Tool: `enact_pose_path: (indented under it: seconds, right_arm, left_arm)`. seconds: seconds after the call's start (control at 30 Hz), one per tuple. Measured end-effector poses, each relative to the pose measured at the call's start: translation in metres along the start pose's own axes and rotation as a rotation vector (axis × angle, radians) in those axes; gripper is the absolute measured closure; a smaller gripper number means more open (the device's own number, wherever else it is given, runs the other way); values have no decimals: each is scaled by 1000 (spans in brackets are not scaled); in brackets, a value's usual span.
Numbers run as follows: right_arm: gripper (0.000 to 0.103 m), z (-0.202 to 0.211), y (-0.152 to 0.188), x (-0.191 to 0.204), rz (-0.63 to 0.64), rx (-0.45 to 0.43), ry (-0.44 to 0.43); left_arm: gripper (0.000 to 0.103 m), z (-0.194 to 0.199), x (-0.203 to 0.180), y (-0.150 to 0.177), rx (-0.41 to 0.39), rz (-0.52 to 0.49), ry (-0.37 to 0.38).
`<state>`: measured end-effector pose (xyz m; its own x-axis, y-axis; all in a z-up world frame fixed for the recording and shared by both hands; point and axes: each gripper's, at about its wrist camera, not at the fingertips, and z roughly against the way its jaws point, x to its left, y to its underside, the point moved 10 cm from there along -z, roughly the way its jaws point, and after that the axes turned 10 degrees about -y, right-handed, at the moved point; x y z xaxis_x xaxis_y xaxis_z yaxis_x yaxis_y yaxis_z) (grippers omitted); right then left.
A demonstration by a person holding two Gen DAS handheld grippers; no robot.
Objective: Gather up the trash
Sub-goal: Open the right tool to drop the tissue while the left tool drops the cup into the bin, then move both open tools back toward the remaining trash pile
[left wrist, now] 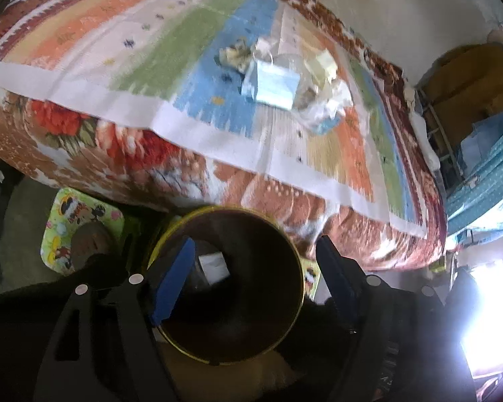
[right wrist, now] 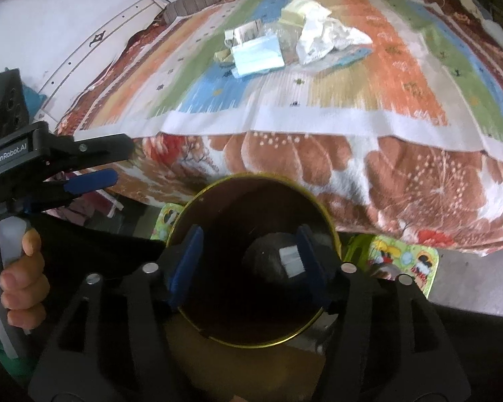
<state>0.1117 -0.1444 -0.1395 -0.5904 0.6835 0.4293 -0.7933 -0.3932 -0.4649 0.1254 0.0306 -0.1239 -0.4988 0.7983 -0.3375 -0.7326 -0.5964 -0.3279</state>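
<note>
Both grippers, left gripper [left wrist: 251,274] and right gripper [right wrist: 248,261], hang wide and empty over the round bin [right wrist: 251,341] below the bed edge; trash pile [right wrist: 285,47] sits mid-bedspread [right wrist: 402,77], so take the face mask [right wrist: 256,55] first, pinching low.

I read this as a home bedroom: a bed [right wrist: 318,174] under a floral blanket [right wrist: 402,181] and striped cloth [right wrist: 352,77], a cartoon-print mat [right wrist: 409,258] on the floor beside the bed, a white wall [right wrist: 67,26] behind it.
</note>
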Motion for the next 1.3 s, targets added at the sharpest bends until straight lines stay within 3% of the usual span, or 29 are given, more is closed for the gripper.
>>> enact_pose_path:
  seconds: [0.13,0.33,0.43,0.57,0.73,0.83,1.0,1.13,1.3]
  right_arm:
    - [41,6,-10,-5,-7,-18,-7]
    - [37,17,-33,-12,1,-56,5]
    - [37,23,-44,-15,14,-74,19]
    - [27,27,-54,-19,6,-89,25]
    - [13,32,-69,-23,-1,-109,9]
    - [9,34,-79,-27,-4,-118,16]
    - [9,35,-104,-34,32,-131,60]
    - [9,34,-123,-40,51,-142,87]
    - [9,28,-138,-48,22,-142,67]
  left_arm:
    - [26,3,5,-12,-21,8,-16]
    - [20,-3,1,-21,32,20,30]
    - [18,0,6,-30,-9,24,-14]
    - [6,-3,8,-38,-37,24,-46]
    - [6,-8,9,-53,-32,12,-73]
    - [6,-12,6,-61,-24,-7,-81]
    - [6,-19,-2,-82,-30,-63,-107]
    - [6,-22,1,-101,-55,-84,-205]
    - [6,-31,-5,-119,-42,-99,-179]
